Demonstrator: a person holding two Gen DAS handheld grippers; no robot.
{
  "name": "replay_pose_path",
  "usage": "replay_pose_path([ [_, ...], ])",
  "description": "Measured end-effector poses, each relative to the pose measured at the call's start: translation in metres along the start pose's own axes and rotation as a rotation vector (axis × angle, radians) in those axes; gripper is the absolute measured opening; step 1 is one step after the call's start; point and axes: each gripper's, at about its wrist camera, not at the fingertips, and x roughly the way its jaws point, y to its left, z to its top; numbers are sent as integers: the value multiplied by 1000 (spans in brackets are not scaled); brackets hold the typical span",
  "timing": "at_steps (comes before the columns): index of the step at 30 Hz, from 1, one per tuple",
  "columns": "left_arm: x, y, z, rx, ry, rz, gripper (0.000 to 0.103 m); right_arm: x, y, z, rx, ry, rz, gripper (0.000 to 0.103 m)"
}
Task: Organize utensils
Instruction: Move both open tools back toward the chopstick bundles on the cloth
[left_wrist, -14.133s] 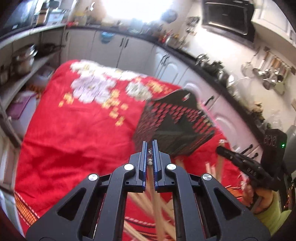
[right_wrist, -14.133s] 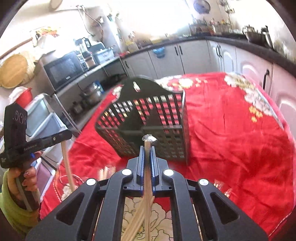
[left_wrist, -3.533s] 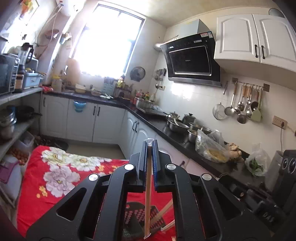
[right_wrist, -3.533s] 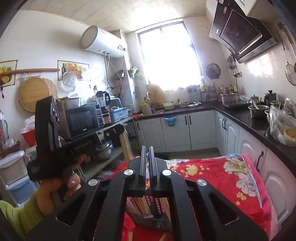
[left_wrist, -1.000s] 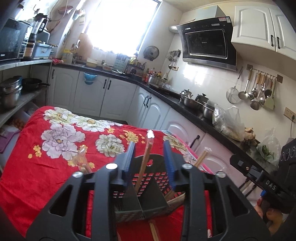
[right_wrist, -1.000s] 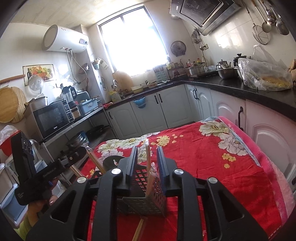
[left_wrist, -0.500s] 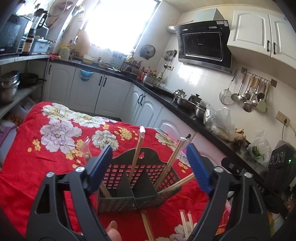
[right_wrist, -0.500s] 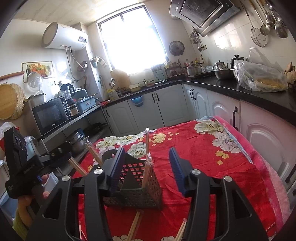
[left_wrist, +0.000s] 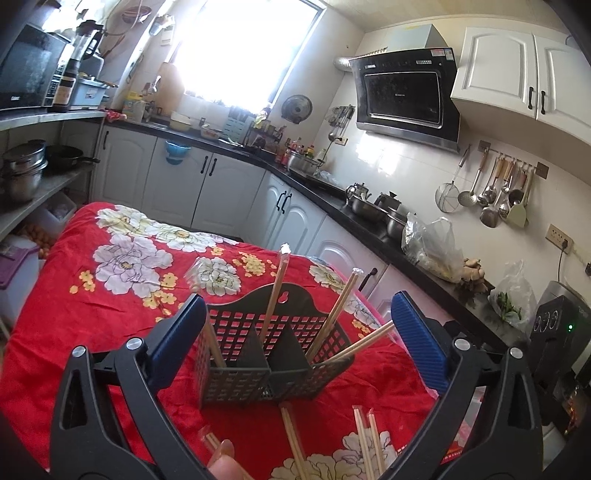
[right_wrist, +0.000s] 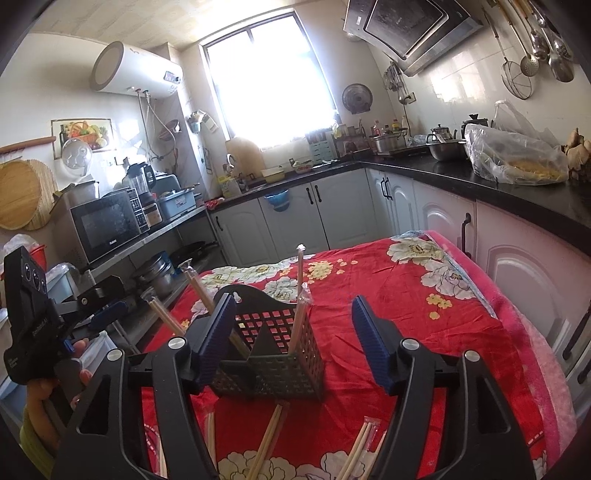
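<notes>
A black slotted caddy (left_wrist: 273, 354) (right_wrist: 273, 354) stands on the red flowered cloth (left_wrist: 110, 306). Several wrapped chopsticks lean in it; the tallest (left_wrist: 275, 291) (right_wrist: 299, 280) rises from the middle. More wrapped chopsticks (left_wrist: 291, 435) (right_wrist: 269, 439) lie loose on the cloth in front of it. My left gripper (left_wrist: 297, 297) hangs just short of the caddy, its jaws opening wide, and the blue pads (left_wrist: 177, 339) touch nothing. My right gripper (right_wrist: 293, 300) faces the caddy from another side, jaws also opening and nothing gripped. The left gripper (right_wrist: 55, 317) shows at that view's left, in a hand.
Dark counters over white cabinets (left_wrist: 221, 192) run behind and to the right of the table. A shelf with pots (left_wrist: 22, 173) and a microwave (right_wrist: 107, 225) stands on the left. The cloth's pink edge (right_wrist: 524, 332) hangs close to the right-hand cabinets. A fingertip (left_wrist: 221, 454) shows at the bottom.
Both grippers' jaws have spread wide and let go of the wrapped chopsticks that stood between them; those now lean in the caddy. Both grippers have drawn back a little from the caddy.
</notes>
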Motion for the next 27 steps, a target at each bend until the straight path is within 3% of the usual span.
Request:
replay_pose_path([
  [12, -11, 14, -25, -33, 48, 26, 92, -8, 6, -17, -26, 43, 10, 64],
  [27, -21, 35, -53, -58, 111, 110, 92, 1, 19, -42, -50, 130, 38, 64],
])
